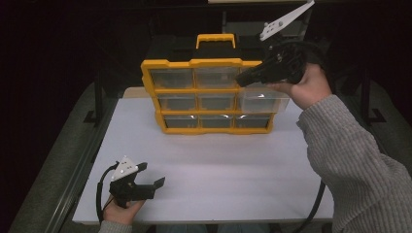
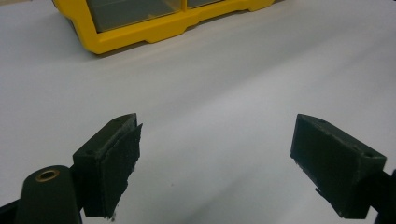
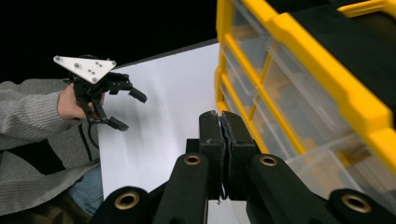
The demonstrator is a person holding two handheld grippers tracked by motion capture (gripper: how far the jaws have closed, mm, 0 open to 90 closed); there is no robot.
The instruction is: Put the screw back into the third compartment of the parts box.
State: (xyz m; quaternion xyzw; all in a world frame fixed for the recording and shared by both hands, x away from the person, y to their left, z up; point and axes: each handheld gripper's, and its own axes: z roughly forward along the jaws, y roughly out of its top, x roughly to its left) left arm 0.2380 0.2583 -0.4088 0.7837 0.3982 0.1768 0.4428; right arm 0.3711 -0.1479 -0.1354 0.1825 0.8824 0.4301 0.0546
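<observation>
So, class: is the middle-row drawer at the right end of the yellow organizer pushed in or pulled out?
Pulled out. In the high view the clear drawer juts forward past the yellow organizer frame, while the other drawers sit flush. The right gripper is just above it.

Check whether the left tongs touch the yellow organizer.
Apart. The high view shows the left tongs open near the table's front edge, with bare white table between them and the organizer.

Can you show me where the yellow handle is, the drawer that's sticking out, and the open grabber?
yellow handle [image 1: 215, 38]: high view, top bar of the handle.
pulled-out drawer [image 1: 265, 101]: high view, its clear front face.
left gripper [image 1: 150, 175]: high view, the gap midway between its spread fingertips.
</observation>
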